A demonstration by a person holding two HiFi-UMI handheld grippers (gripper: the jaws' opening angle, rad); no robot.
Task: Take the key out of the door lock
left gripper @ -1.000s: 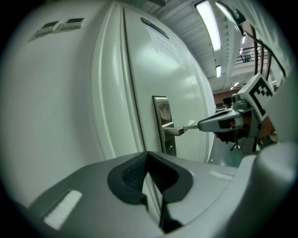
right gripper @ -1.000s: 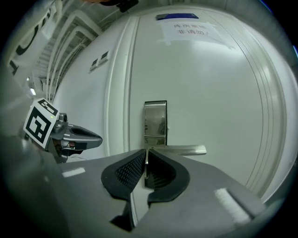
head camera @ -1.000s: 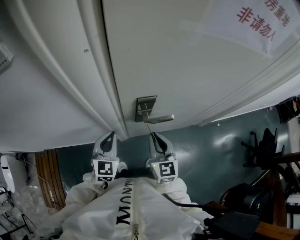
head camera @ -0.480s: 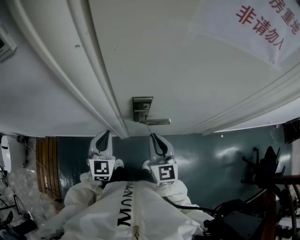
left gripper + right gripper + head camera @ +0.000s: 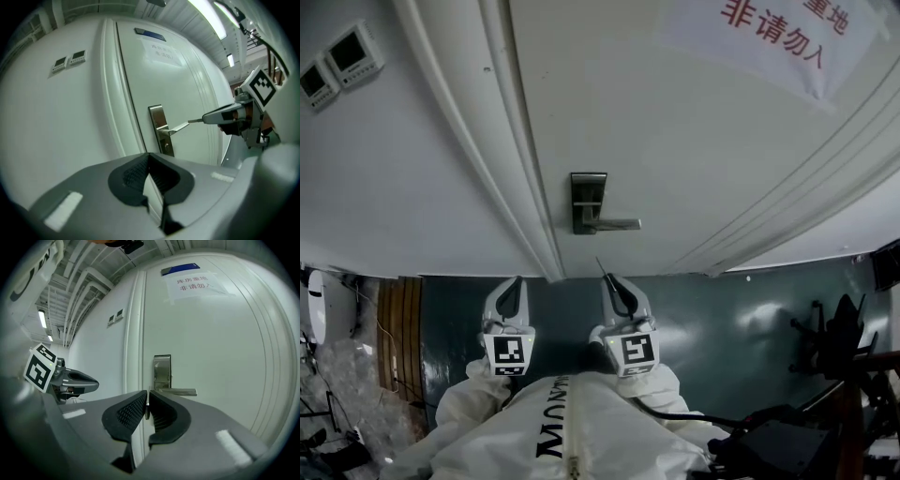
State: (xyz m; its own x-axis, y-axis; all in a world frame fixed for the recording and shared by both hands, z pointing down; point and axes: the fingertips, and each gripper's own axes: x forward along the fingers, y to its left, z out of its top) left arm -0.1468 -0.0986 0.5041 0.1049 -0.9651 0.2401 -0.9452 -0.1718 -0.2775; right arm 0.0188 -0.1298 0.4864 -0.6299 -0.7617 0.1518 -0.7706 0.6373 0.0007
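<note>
White door (image 5: 675, 141) with steel lock plate (image 5: 588, 192) ahead; key (image 5: 147, 404) already clear of it — pinched flat in right gripper (image 5: 612, 281). Thin, stiff, light, probably slick — best gripped by the bow. Left gripper (image 5: 514, 284) closed on nothing.

The door (image 5: 675, 141) is white, its lock plate (image 5: 588, 199) brushed silver-grey. Above the plate hangs a white sign (image 5: 769, 37) with red characters; below it, the floor (image 5: 712, 309) is dark teal.
</note>
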